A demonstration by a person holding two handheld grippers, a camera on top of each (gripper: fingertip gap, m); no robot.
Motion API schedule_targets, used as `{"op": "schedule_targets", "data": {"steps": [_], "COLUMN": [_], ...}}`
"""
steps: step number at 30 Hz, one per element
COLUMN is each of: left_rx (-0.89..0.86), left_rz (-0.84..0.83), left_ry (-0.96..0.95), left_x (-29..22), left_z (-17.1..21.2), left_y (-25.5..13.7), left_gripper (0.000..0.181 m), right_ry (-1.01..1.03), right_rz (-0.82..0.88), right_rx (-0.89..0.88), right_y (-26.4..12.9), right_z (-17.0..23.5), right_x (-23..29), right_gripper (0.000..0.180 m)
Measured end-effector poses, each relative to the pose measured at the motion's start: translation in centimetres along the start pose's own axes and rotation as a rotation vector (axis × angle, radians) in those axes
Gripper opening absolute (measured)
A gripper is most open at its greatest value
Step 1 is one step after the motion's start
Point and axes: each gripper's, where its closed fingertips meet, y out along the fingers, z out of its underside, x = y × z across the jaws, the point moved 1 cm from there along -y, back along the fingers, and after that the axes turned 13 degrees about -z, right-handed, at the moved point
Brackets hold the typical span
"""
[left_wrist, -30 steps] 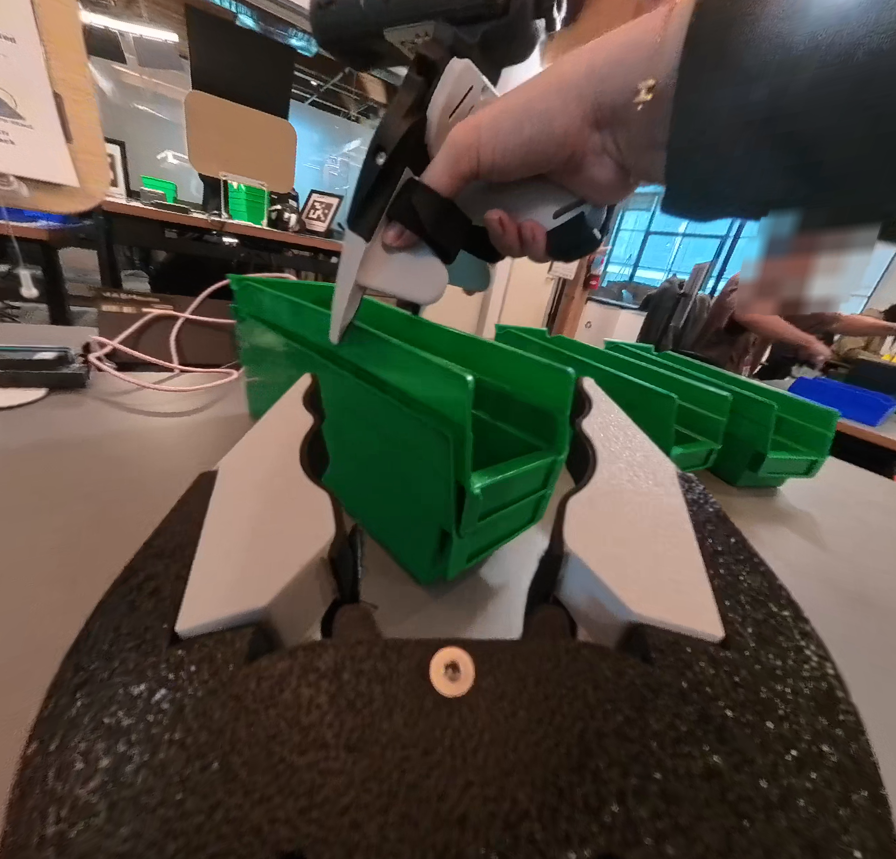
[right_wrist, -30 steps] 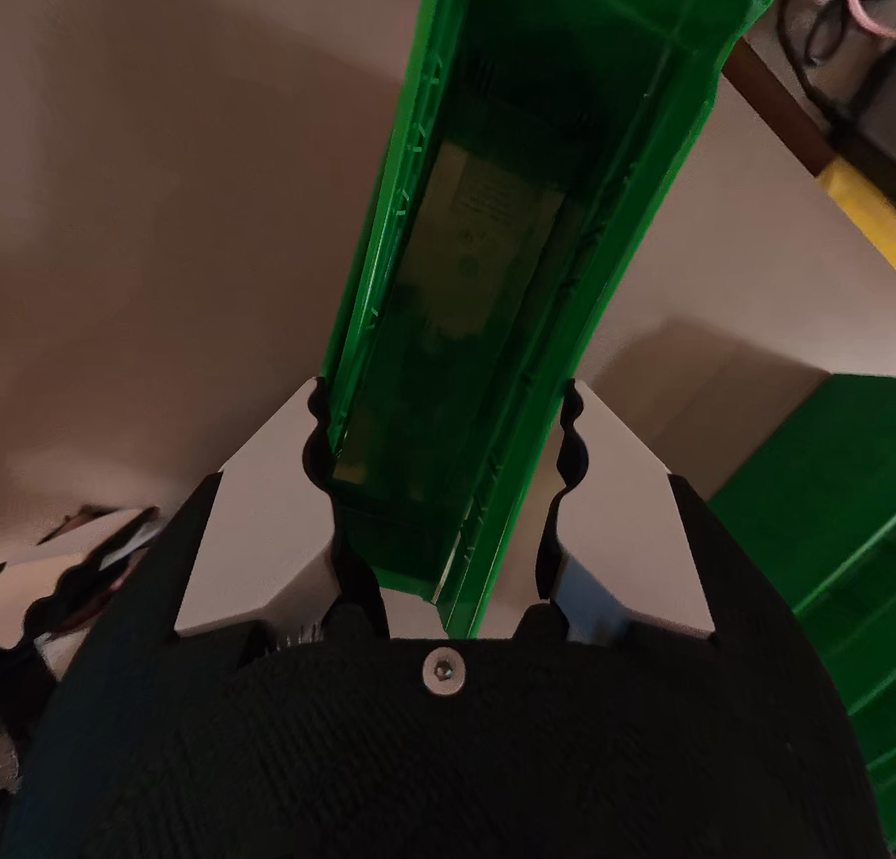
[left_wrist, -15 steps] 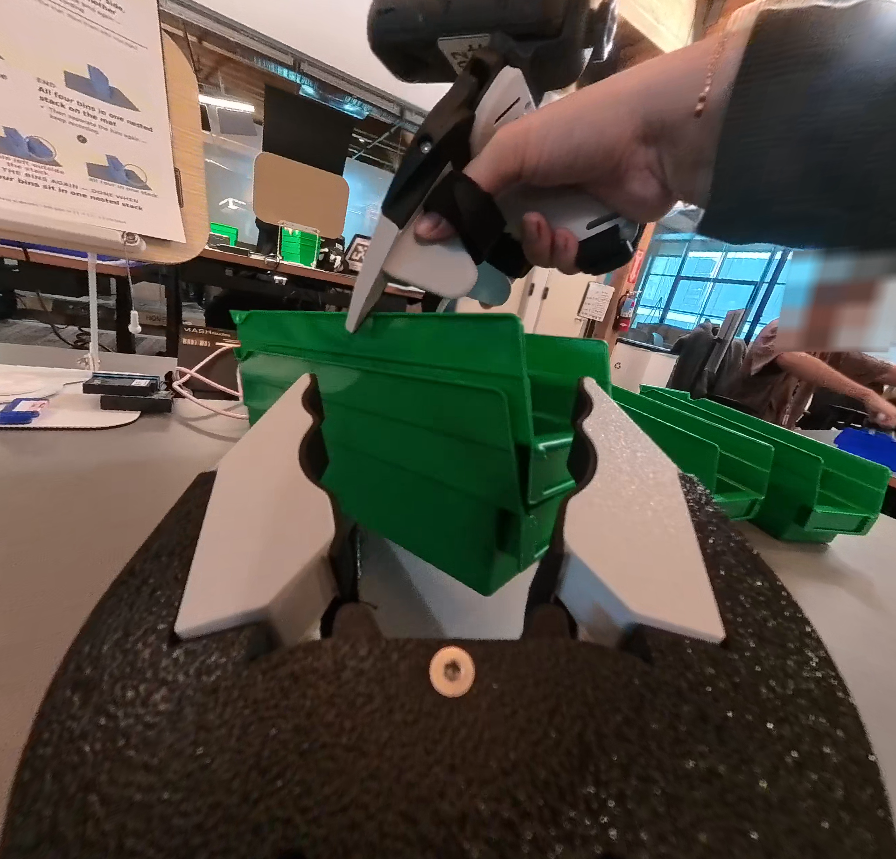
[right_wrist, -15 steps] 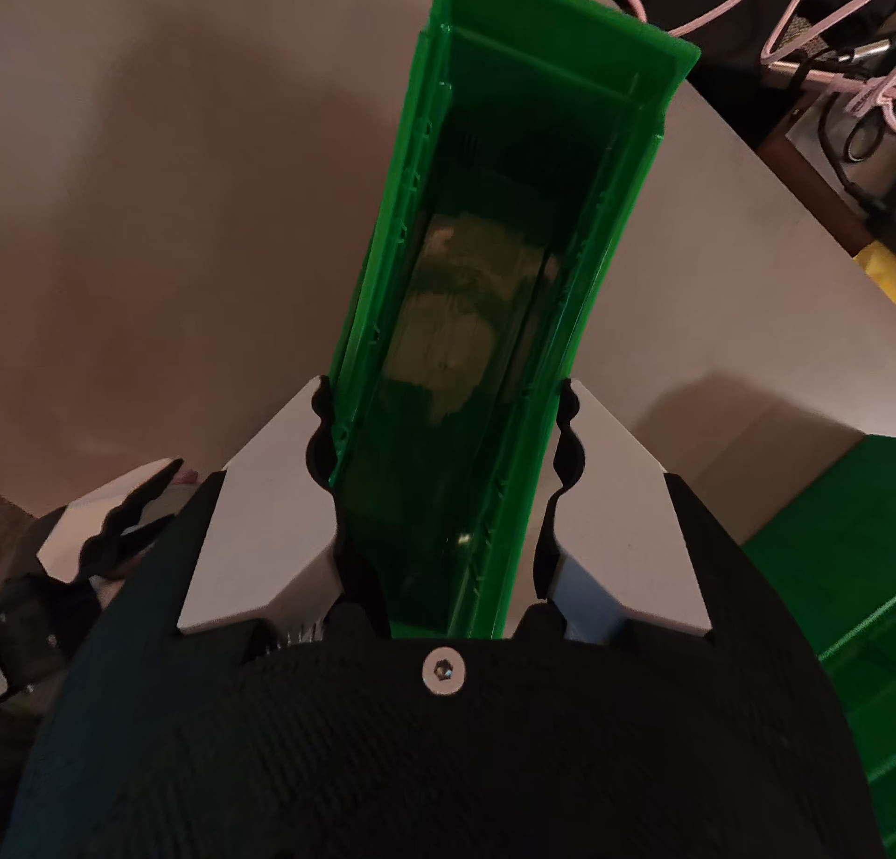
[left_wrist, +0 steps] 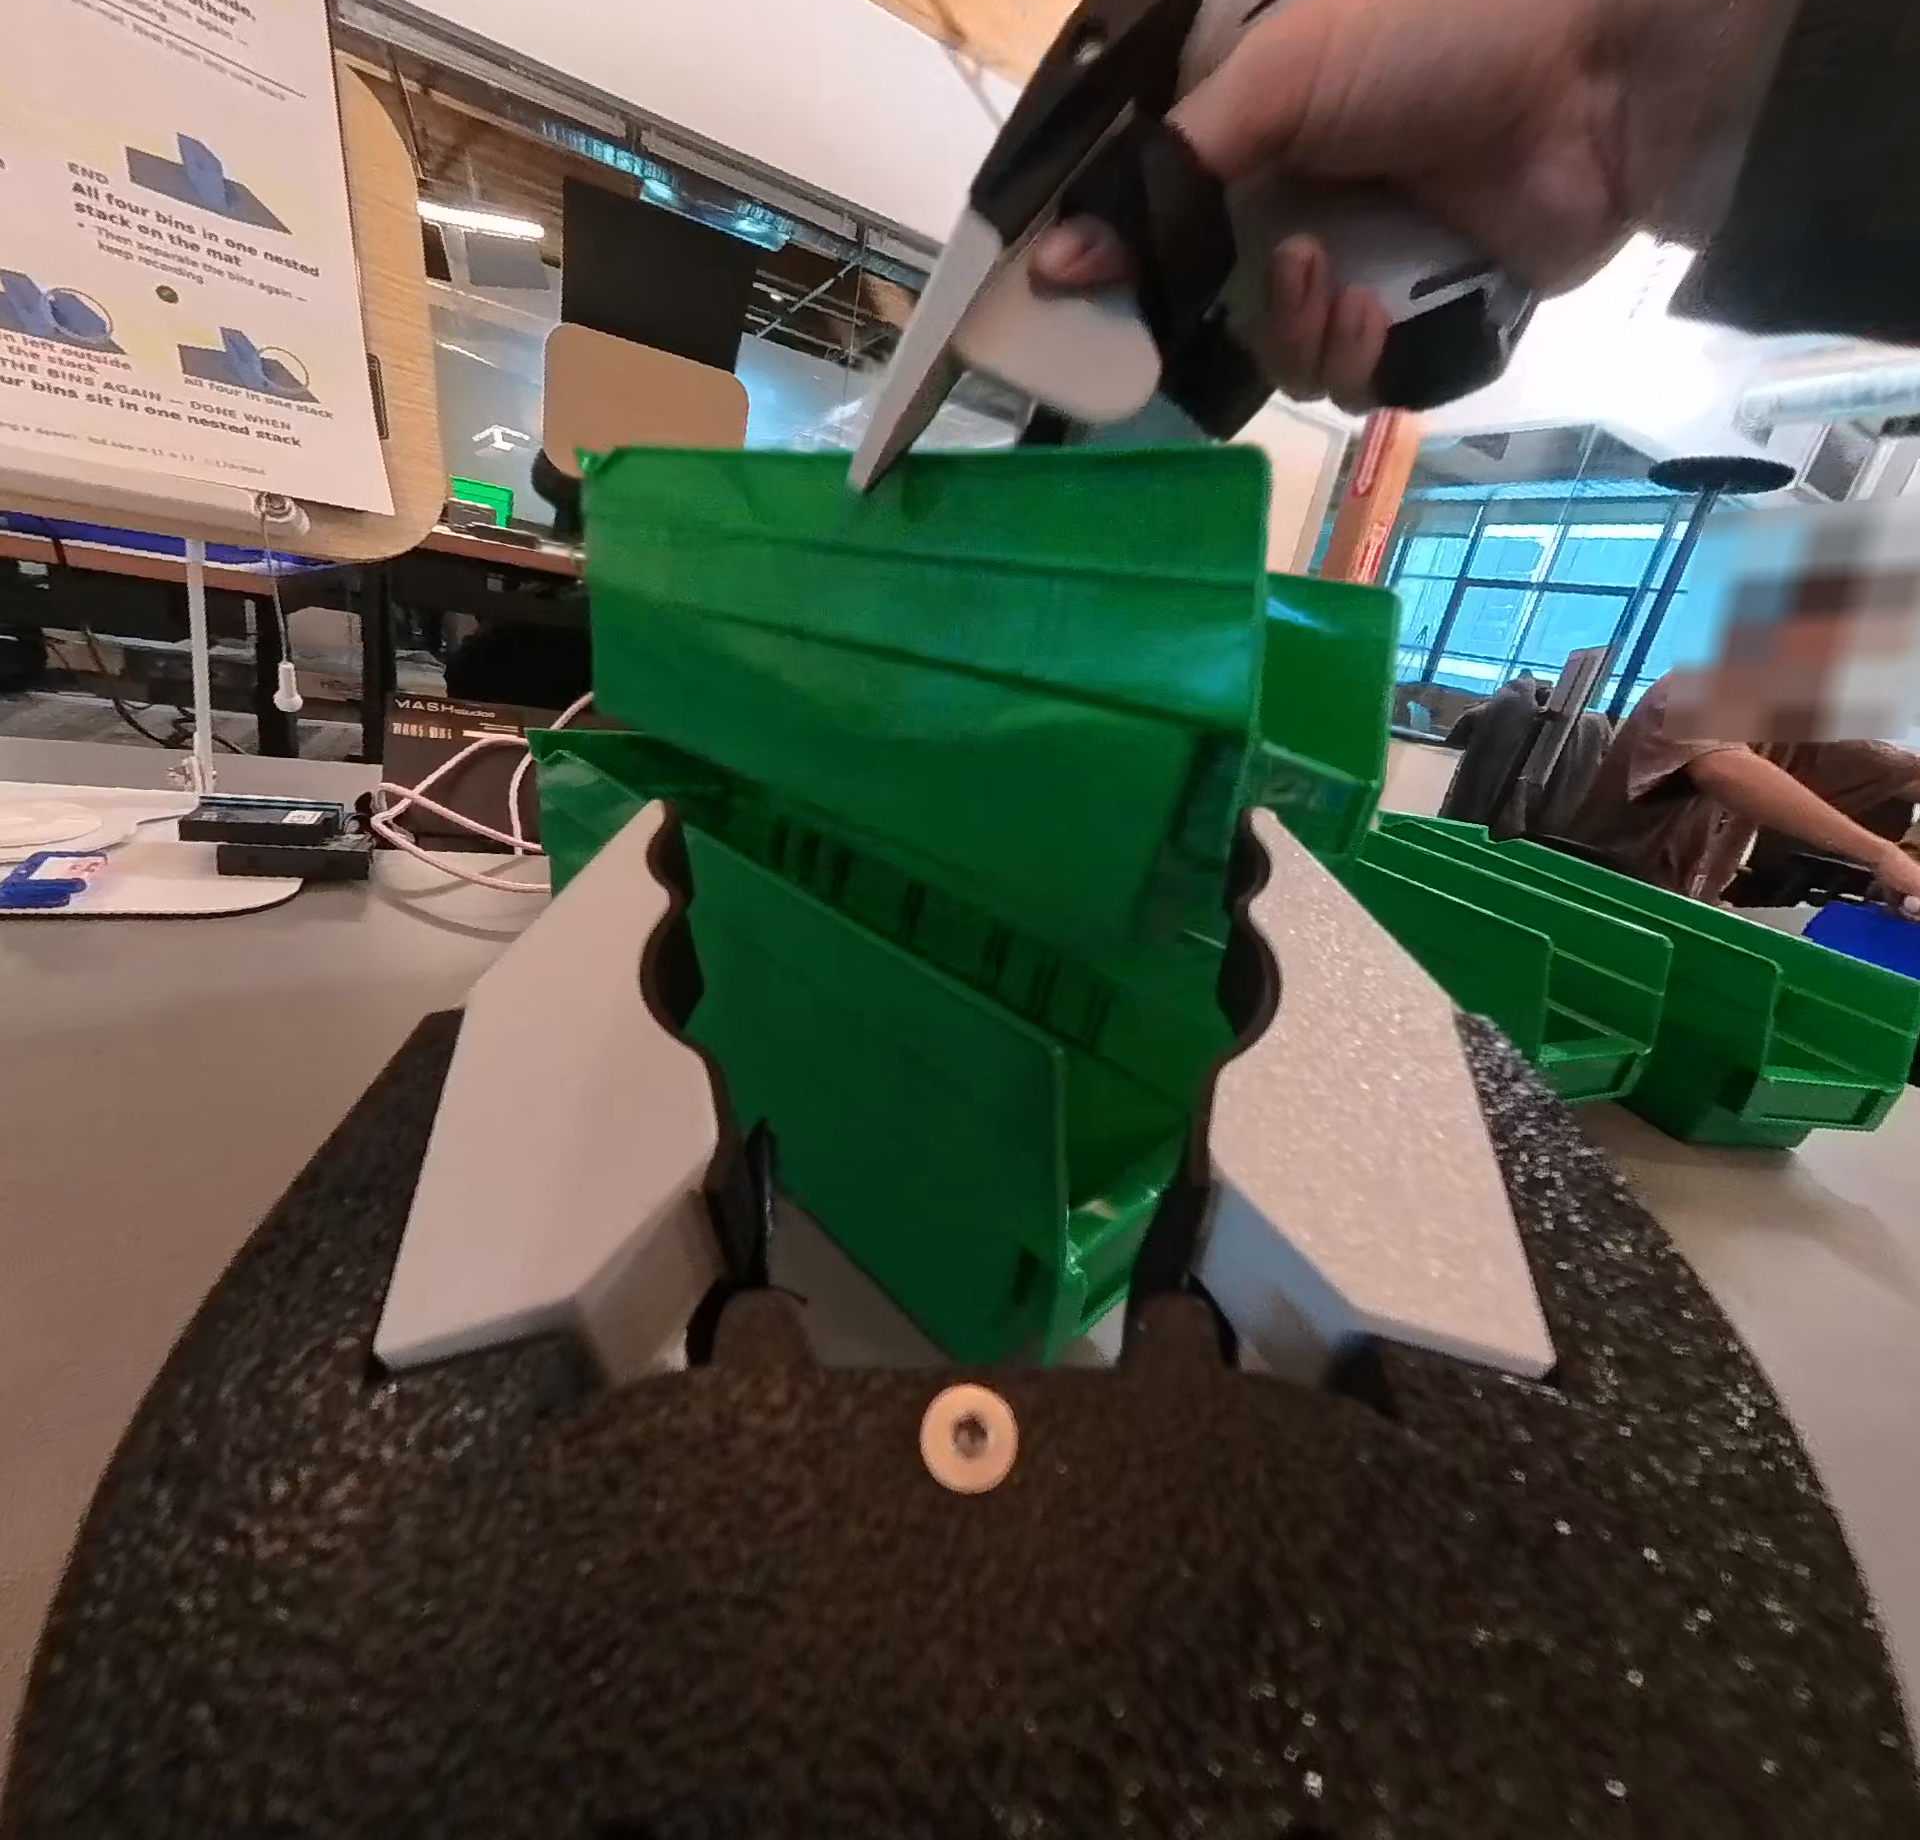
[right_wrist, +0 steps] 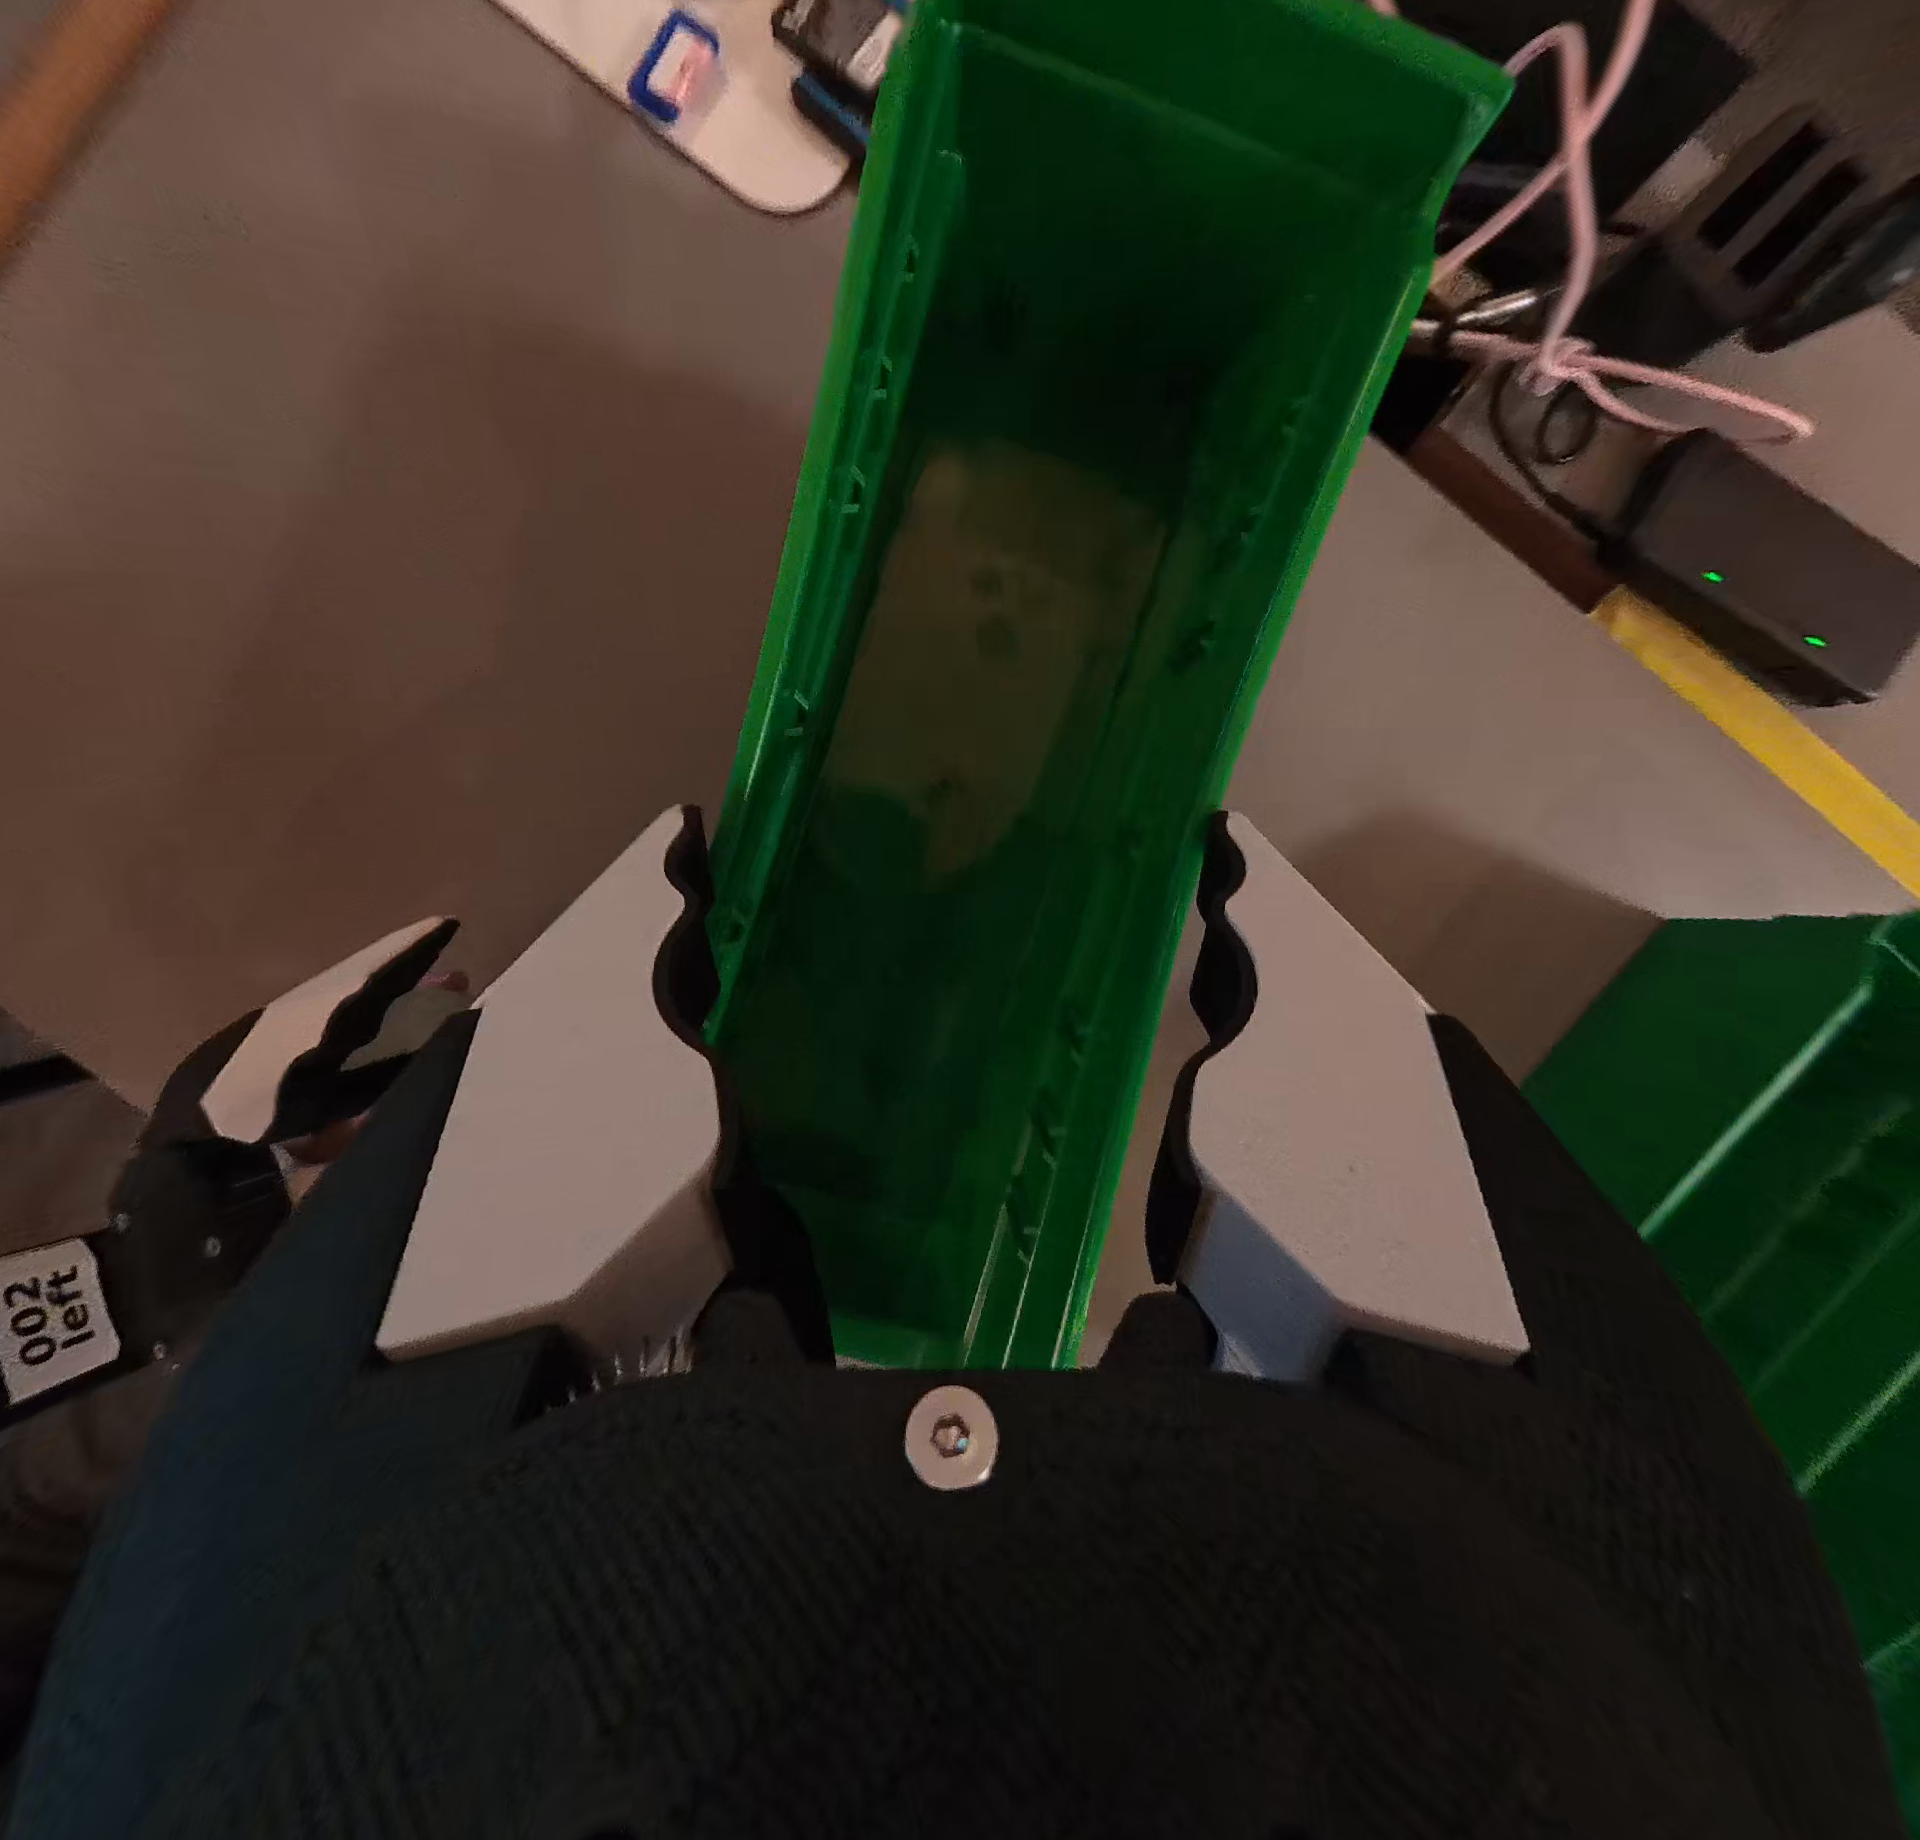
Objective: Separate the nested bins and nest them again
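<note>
In the left wrist view my left gripper [left_wrist: 956,907] is shut across the lower green bin [left_wrist: 914,1115] near its end. The upper green bin [left_wrist: 935,647] is tilted steeply, one end raised out of the lower one. My right gripper [left_wrist: 883,460], held by a hand, grips that raised end from above. In the right wrist view my right gripper [right_wrist: 951,855] is shut across the upper bin [right_wrist: 1039,543] and looks down its inside. The left gripper [right_wrist: 343,1011] shows low at the left there. Two more green bins [left_wrist: 1558,938] [left_wrist: 1766,1042] lie side by side on the table at the right.
A paper sign on a stand [left_wrist: 177,180] is at the back left. Black devices with a pink cable [left_wrist: 281,834] lie on the grey table [left_wrist: 208,1063]. A blue bin [left_wrist: 1860,923] and a seated person are far right. Boxes and cables [right_wrist: 1714,543] lie below the table edge.
The right gripper has lifted its end of the upper bin, which now tilts steeply out of the lower bin. The left gripper keeps its hold on the lower bin.
</note>
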Motion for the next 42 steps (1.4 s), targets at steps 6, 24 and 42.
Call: {"op": "schedule_targets", "data": {"steps": [6,24,42], "left_rx": [-0.013,0.024,0.001], "left_rz": [-0.007,-0.017,-0.095], "left_ry": [-0.020,-0.005,-0.048], "left_x": [0.3,0.4,2.0], "left_z": [-0.4,1.3,0.8], "left_y": [0.0,0.3,0.3], "left_gripper": [0.102,0.101,0.109], "right_ry": [0.085,0.254,-0.302], "right_rz": [0.077,0.253,0.116], "right_rx": [-0.094,-0.063,0.136], "right_y": [-5.4,2.6,7.6], "right_z": [0.2,12.7,7.3], "right_x": [-5.4,-15.9,-3.9], "right_gripper": [0.096,0.110,0.083]}}
